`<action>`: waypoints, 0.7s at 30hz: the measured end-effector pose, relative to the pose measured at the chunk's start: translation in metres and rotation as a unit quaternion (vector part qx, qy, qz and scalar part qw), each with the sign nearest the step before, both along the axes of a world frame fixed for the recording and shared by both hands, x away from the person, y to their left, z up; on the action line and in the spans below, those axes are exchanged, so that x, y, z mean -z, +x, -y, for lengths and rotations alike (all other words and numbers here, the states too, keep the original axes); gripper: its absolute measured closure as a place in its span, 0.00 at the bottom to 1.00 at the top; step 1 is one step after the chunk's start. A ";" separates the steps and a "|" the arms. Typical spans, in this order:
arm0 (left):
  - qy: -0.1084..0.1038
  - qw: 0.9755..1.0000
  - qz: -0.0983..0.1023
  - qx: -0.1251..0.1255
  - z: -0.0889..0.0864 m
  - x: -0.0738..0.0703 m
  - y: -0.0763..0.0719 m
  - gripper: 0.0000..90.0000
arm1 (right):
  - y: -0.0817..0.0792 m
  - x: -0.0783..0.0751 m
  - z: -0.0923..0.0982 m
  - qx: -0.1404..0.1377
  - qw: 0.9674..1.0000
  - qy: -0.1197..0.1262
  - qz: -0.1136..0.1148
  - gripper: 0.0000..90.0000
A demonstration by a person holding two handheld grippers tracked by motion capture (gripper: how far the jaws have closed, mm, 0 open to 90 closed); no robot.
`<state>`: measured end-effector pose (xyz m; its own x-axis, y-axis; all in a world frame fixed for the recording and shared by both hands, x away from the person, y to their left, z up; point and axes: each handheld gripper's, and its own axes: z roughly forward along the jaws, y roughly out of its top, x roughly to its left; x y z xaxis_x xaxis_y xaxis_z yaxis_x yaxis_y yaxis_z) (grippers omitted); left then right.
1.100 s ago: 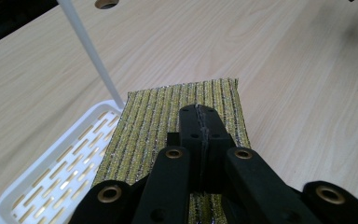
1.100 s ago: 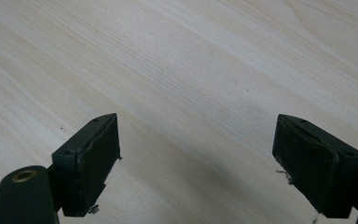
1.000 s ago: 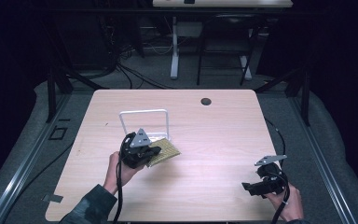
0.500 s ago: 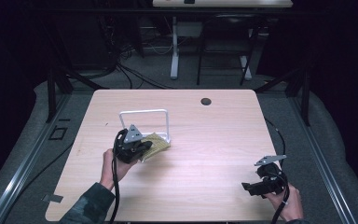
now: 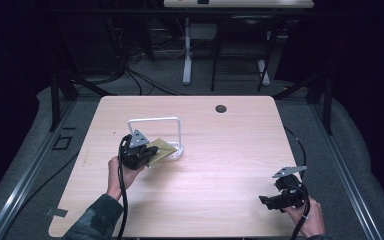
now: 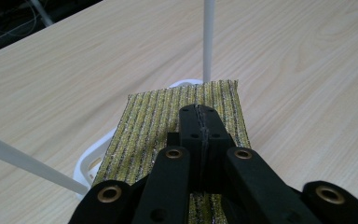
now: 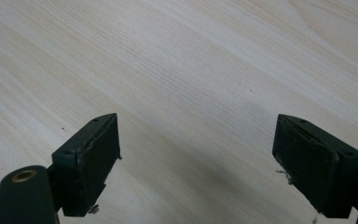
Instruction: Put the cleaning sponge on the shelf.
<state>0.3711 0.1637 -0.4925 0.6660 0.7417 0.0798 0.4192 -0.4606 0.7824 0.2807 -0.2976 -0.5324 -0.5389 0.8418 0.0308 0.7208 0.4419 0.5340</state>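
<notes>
A yellow striped cloth point(image 5: 161, 149) point(image 6: 168, 121) sticks out flat from my left gripper point(image 5: 147, 154) point(image 6: 200, 114), whose jaws are shut on it. The cloth's far end lies over the white base point(image 6: 91, 161) of a white wire rack point(image 5: 155, 120), between the rack's two thin uprights; one upright point(image 6: 208, 37) stands just beyond the cloth. My right gripper point(image 5: 266, 201) point(image 7: 196, 163) hovers low over bare wood near the table's front right corner, jaws wide apart with nothing between them.
The light wooden table point(image 5: 230, 150) has a dark round grommet hole point(image 5: 221, 108) near its far edge. Black cables trail from both grippers toward the front edge. Beyond the table are dark floor, cables and desk legs.
My left gripper has carried the cloth left and away from me, up to the rack's base. The right gripper has stayed put.
</notes>
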 end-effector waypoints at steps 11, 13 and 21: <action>0.005 1.000 0.004 -0.015 0.002 0.009 0.009 1.00 | 0.000 0.000 0.000 0.001 1.000 0.000 0.004 0.16; 0.006 1.000 0.006 -0.016 0.003 0.010 0.010 1.00 | 0.000 0.000 0.000 0.001 1.000 -0.001 0.004 0.16; 0.017 0.999 0.010 -0.026 0.005 0.016 0.018 1.00 | 0.000 -0.001 -0.001 0.001 1.000 0.001 0.004 0.16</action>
